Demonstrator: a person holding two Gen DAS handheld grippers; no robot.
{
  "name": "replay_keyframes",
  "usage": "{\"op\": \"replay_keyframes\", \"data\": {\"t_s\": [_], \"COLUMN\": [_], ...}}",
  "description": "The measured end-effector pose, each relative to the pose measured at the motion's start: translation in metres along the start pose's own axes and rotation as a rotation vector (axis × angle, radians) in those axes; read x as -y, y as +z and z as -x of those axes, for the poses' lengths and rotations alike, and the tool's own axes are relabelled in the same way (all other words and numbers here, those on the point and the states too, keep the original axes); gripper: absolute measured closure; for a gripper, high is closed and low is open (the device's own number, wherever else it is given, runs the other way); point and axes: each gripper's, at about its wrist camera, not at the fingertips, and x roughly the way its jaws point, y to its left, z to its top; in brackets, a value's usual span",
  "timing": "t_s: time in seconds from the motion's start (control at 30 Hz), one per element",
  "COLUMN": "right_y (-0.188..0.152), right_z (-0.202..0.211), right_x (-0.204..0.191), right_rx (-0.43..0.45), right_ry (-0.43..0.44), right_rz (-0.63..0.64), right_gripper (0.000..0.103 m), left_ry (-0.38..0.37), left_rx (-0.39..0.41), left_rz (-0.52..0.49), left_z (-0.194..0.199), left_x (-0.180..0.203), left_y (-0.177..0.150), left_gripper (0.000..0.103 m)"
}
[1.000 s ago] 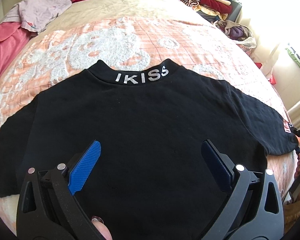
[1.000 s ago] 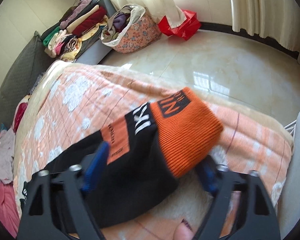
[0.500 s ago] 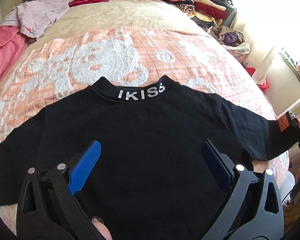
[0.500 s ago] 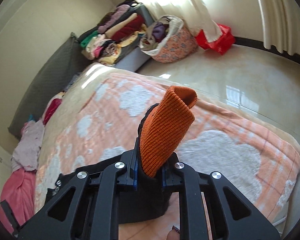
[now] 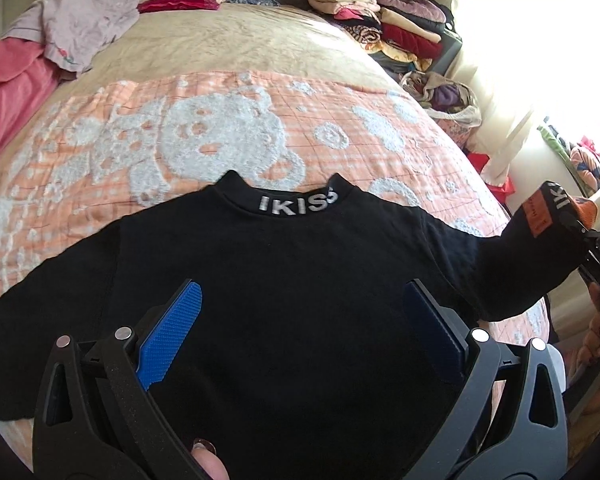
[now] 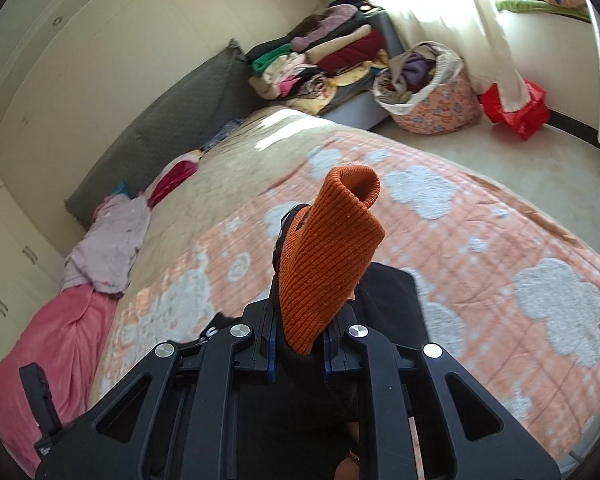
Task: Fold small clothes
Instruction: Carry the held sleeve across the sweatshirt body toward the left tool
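A small black sweater (image 5: 292, 280) with "IKISS" on its collar lies flat on the bed, collar away from me. My left gripper (image 5: 304, 312) is open and hovers over the sweater's lower body, holding nothing. My right gripper (image 6: 300, 356) is shut on the sweater's right sleeve at its orange ribbed cuff (image 6: 328, 256), which stands up between the jaws. In the left wrist view the lifted sleeve (image 5: 540, 240) rises off the bed at the right edge, with the right gripper (image 5: 580, 226) clamped on it.
An orange and white patterned blanket (image 5: 180, 136) covers the bed. Pink and lilac clothes (image 5: 40, 48) lie at the far left. A stack of folded clothes (image 6: 320, 60) and a floral basket (image 6: 432, 92) stand beside the bed. The bed's right edge drops to the floor (image 6: 540, 168).
My right gripper closed on the orange cuff and lifted the sleeve off the bed, up and inward. My left gripper stayed open and drew back a little over the sweater.
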Motion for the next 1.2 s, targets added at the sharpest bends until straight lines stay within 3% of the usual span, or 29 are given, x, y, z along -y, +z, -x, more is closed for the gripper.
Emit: {"op": "replay_keyframes", "data": {"t_s": [0.33, 1.0, 1.1, 1.17, 1.2], "right_y": [-0.042, -0.132, -0.139, -0.143, -0.145], "right_z": [-0.032, -0.101, -0.103, -0.101, -0.100], "right_x": [-0.083, -0.191, -0.198, -0.204, -0.206], "right_rx": [-0.082, -0.261, -0.285, -0.304, -0.308], "right_ry": [0.061, 0.113, 0.151, 0.196, 0.216], "right_rz": [0.113, 0.306, 0.315, 0.320, 0.327], "right_gripper": [0.089, 0.086, 0.075, 0.060, 0.057], "left_ry": [-0.011, -0.008, -0.010, -0.015, -0.018], "left_rx": [0.016, -0.009, -0.013, -0.015, -0.017], "left_rz": [0.083, 0.240, 0.255, 0.265, 0.268], "left_z": [0.017, 0.025, 0.026, 0.025, 0.025], "left_x": [-0.051, -0.137, -0.144, -0.148, -0.149], "left_y": [-0.009, -0.043, -0.047, -0.050, -0.051], "left_gripper": [0.008, 0.008, 0.008, 0.008, 0.008]}}
